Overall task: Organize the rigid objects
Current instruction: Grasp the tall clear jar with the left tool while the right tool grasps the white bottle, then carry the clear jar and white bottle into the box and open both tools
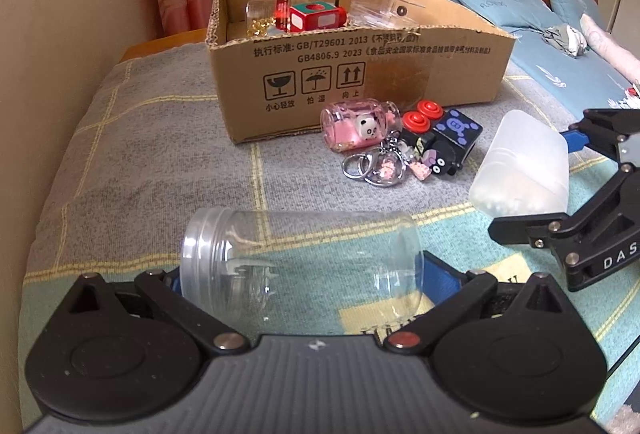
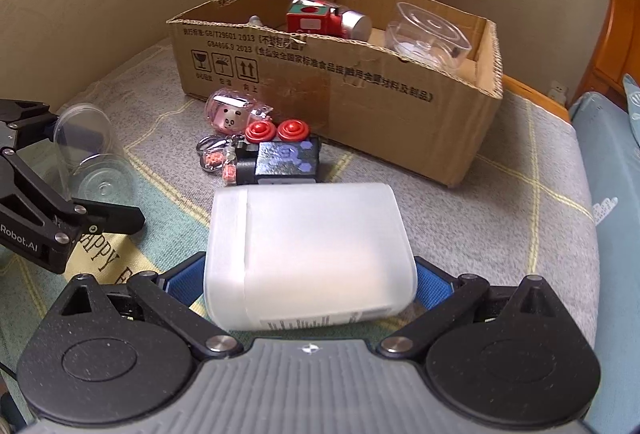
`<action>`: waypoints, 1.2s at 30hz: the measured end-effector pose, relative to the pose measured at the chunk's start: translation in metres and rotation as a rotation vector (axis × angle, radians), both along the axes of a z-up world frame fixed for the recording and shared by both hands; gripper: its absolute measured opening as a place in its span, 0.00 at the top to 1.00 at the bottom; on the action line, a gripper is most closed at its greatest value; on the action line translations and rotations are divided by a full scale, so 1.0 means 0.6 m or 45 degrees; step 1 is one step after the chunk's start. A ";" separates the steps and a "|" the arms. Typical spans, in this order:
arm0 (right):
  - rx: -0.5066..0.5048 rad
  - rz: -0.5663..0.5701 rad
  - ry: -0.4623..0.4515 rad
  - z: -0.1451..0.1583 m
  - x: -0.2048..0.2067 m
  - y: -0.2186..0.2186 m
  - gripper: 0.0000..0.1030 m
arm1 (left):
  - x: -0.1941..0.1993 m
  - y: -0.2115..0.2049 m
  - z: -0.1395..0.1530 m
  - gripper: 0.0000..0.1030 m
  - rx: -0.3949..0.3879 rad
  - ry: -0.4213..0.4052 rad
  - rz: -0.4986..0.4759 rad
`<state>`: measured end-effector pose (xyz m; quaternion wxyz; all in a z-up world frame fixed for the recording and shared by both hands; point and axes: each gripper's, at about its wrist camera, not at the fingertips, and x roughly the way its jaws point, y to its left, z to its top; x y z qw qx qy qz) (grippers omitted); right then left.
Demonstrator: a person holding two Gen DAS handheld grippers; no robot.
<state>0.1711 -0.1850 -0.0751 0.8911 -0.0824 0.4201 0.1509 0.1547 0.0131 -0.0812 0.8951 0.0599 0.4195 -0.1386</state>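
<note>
Left wrist view: clear plastic jar [image 1: 300,266] lies on its side between the spread jaws of the left gripper [image 1: 304,274], long axis across the jaws, threaded open mouth to picture-left, closed base to the right.

Jaws stand wide; whether the pads press the jar cannot be told. Jar is smooth, transparent, cylindrical, resting on a grey-green checked woven blanket [image 1: 160,162], in front of the cardboard box [image 1: 360,74]. Right gripper [image 2: 310,274] clasps a frosted white plastic container [image 2: 308,254], rounded-rectangular, held sideways, also in front of the box. Between both and the box: pink panda bottle [image 1: 352,126], metal keyrings [image 1: 368,166], black block toy [image 1: 440,138] with red knobs. Inside the box: red toy [image 1: 316,16], clear lidded tub [image 2: 428,34].
</note>
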 end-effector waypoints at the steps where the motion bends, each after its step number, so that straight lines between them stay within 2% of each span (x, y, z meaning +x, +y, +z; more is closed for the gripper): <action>1: -0.004 0.011 0.011 0.001 0.005 0.002 0.00 | 0.001 0.000 0.000 0.01 0.001 0.002 0.001; 11: -0.061 0.103 0.149 0.011 0.042 0.014 0.00 | 0.007 0.001 0.007 0.01 0.004 0.048 -0.003; 18: -0.114 0.138 0.263 0.018 0.056 0.028 0.00 | -0.001 0.004 0.025 0.01 -0.009 0.026 -0.017; 25: -0.196 0.125 0.259 0.032 0.053 0.035 0.02 | -0.003 0.007 0.032 0.01 0.017 0.028 -0.016; 30: -0.195 0.101 0.264 0.042 0.050 0.026 0.12 | -0.007 0.008 0.041 0.01 0.037 0.017 -0.028; 36: -0.206 0.103 0.258 0.046 0.043 0.027 0.16 | -0.011 0.004 0.054 0.05 0.063 -0.009 -0.041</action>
